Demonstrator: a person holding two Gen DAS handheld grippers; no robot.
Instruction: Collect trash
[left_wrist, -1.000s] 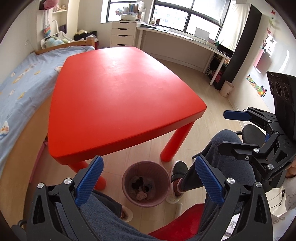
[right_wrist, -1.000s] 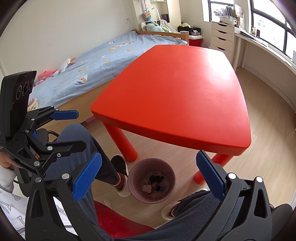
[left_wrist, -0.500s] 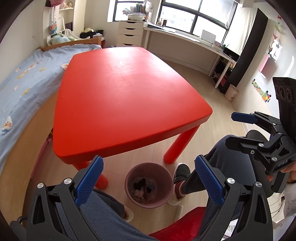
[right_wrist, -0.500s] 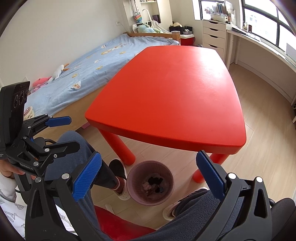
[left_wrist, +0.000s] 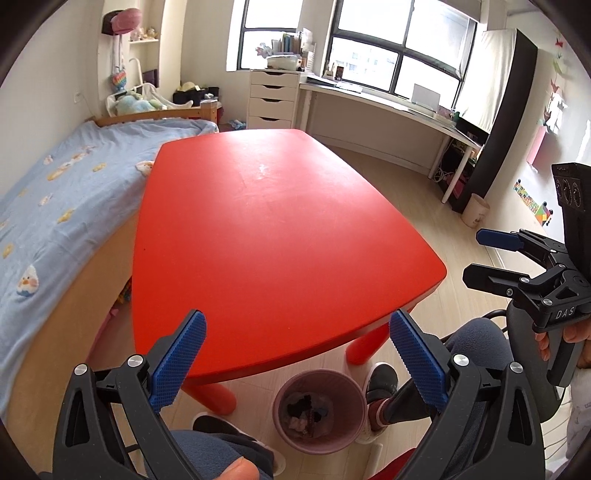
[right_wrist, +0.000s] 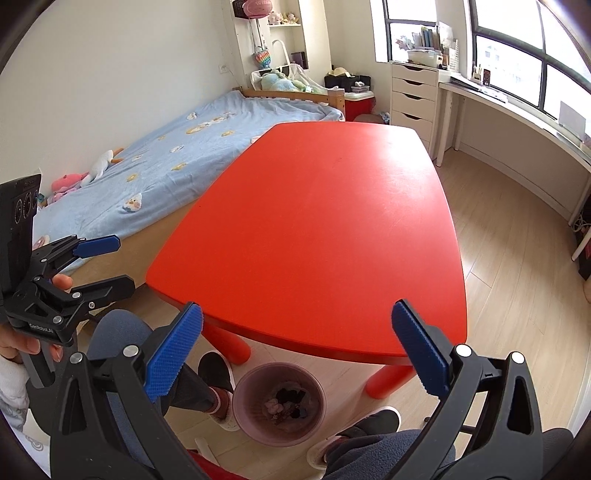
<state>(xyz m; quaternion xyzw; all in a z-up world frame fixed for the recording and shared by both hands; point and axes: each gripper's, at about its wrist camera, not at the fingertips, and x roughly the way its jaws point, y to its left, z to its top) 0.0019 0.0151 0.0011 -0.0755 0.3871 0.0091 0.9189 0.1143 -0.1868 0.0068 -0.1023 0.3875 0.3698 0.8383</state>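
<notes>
A pink waste bin (left_wrist: 320, 413) (right_wrist: 280, 404) stands on the floor under the near edge of the red table (left_wrist: 273, 236) (right_wrist: 325, 229), between the person's feet. Crumpled dark and pale trash (left_wrist: 304, 411) (right_wrist: 284, 402) lies inside it. No trash shows on the tabletop. My left gripper (left_wrist: 297, 360) hangs open above the near table edge and the bin, nothing between its blue pads. My right gripper (right_wrist: 297, 347) is open too, equally empty. Each gripper shows in the other's view, at the side: the right one (left_wrist: 491, 258), the left one (right_wrist: 107, 264).
A bed with a blue cover (left_wrist: 55, 192) runs along the table's left side. White drawers (left_wrist: 273, 98) and a long desk (left_wrist: 388, 107) stand under the windows. The person's knees (left_wrist: 476, 339), shoes (left_wrist: 382, 378) and a red seat sit close below. A small bin (left_wrist: 476, 210) stands by the desk.
Both grippers have tilted up and pulled back: the table now fills more of each view and the bin sits lower in frame. Both stay open and empty.
</notes>
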